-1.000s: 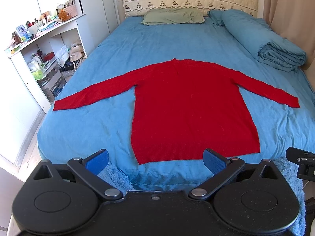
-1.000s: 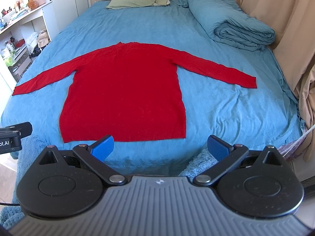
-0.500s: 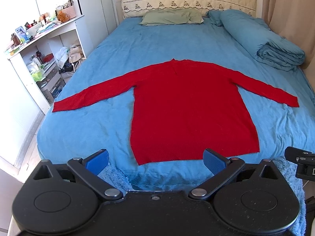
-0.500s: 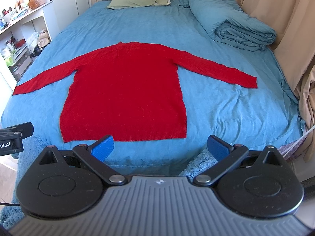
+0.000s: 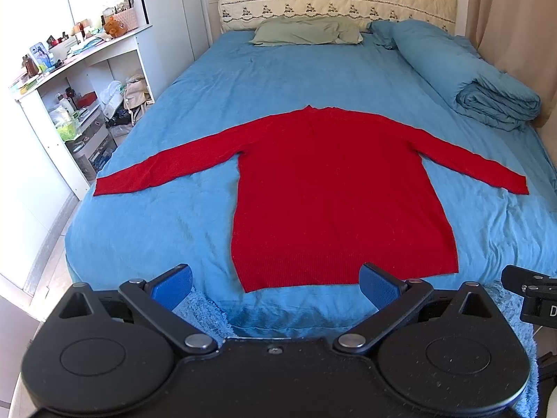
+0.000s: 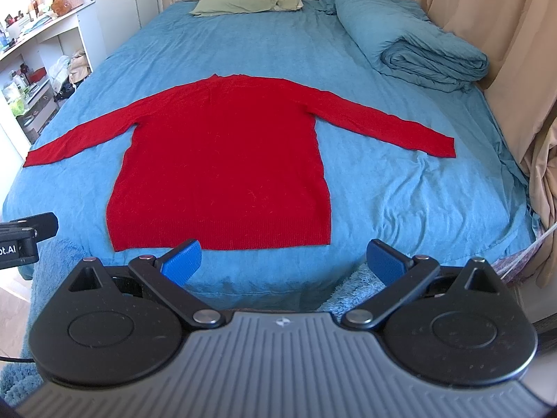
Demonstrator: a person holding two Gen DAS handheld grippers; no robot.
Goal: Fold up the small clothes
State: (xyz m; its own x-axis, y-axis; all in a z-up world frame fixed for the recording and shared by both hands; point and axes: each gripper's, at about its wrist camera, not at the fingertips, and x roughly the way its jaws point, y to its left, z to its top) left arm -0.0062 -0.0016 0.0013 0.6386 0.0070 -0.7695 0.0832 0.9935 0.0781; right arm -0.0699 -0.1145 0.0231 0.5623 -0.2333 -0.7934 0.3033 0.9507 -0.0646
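A red long-sleeved sweater (image 5: 334,191) lies flat on the blue bed sheet (image 5: 278,76), sleeves spread to both sides, hem toward me; it also shows in the right wrist view (image 6: 222,160). My left gripper (image 5: 276,284) is open and empty, held just short of the hem at the foot of the bed. My right gripper (image 6: 283,261) is open and empty, near the hem's right part. Each gripper's body shows at the edge of the other's view.
A rolled blue duvet (image 5: 480,80) lies along the bed's right side and a green pillow (image 5: 306,31) by the headboard. White shelves (image 5: 69,80) with clutter stand left of the bed. Beige curtains (image 6: 487,35) hang on the right. A fluffy blue rug (image 6: 348,299) lies below.
Both grippers stayed open. The left wrist view has shifted slightly, with the sweater a little lower and nearer; the right view is almost unchanged.
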